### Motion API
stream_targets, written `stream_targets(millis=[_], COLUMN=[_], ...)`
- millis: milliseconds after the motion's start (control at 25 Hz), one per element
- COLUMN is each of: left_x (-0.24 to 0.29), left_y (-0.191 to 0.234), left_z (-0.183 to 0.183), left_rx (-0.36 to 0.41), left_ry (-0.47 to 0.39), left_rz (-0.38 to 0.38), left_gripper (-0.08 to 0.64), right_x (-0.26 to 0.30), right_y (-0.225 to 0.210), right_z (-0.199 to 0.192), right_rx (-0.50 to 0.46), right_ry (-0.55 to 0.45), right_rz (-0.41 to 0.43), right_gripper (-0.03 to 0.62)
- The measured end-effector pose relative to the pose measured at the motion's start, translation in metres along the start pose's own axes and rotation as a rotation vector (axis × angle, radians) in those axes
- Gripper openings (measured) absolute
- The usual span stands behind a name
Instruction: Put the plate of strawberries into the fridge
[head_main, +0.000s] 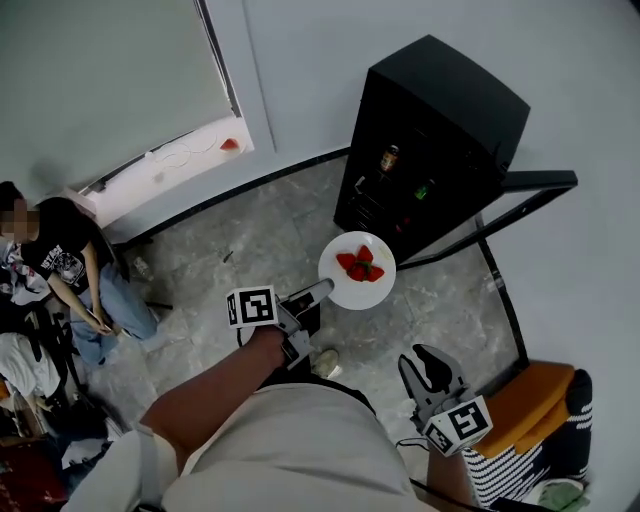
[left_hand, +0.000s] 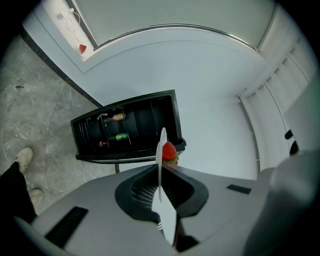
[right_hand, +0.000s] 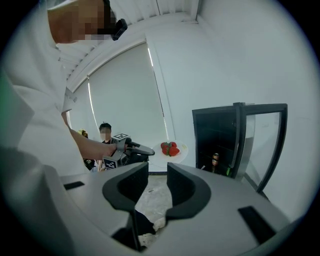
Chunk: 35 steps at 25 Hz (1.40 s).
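Grey stone floor (head_main: 250, 240); fridge (head_main: 440, 120) bottle (head_main: 389, 158) labels unreadable; left claw (head_main: 328, 288) grips strawberry plate (head_main: 365, 296).

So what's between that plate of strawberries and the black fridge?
Nothing: the plate, clamped in the left gripper, faces the open fridge across empty air, with bare stone floor beneath. The right gripper view shows the gap best.

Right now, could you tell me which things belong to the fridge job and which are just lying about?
Job: plate, strawberries, open fridge, left gripper shut on the plate's rim.
Lying about: bottles in the fridge, red object on the sill, orange seat, seated person.
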<state>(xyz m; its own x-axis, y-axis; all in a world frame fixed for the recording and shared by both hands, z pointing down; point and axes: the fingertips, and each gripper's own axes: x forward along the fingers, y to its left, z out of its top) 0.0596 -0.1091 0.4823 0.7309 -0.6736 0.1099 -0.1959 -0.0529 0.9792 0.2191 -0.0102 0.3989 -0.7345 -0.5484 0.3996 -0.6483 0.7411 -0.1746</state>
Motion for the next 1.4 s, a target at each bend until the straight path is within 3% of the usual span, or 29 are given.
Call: stream_targets(millis=[160,600,920,1400], left_x=[0.022,0.144,0.225,0.328], left_y=[0.011,0.066,0.114,0.171], left_z=[0.021,0.095,0.15,0.193], left_rx=[0.011,0.009,-0.003,-0.036], left_ry=[-0.013,0.017,0.005,-0.035], left_rz=[0.015,0.029,0.058,0.095], left_gripper=[0.025,0.025,0.025,0.025], right_x=[0.012,0.036,0.064,0.07], right_y=[-0.012,-0.083,-0.12,-0.157], right_z=[0.002,0.021,0.021,0.001], right_rx=[-0.003,0.045,0.096,0.175], right_ry=[0.006,0.082,0.159,0.235], right_rz=[0.016,-0.079,-0.103,-0.167], right_gripper=[0.118,0.054,0.049,0.049])
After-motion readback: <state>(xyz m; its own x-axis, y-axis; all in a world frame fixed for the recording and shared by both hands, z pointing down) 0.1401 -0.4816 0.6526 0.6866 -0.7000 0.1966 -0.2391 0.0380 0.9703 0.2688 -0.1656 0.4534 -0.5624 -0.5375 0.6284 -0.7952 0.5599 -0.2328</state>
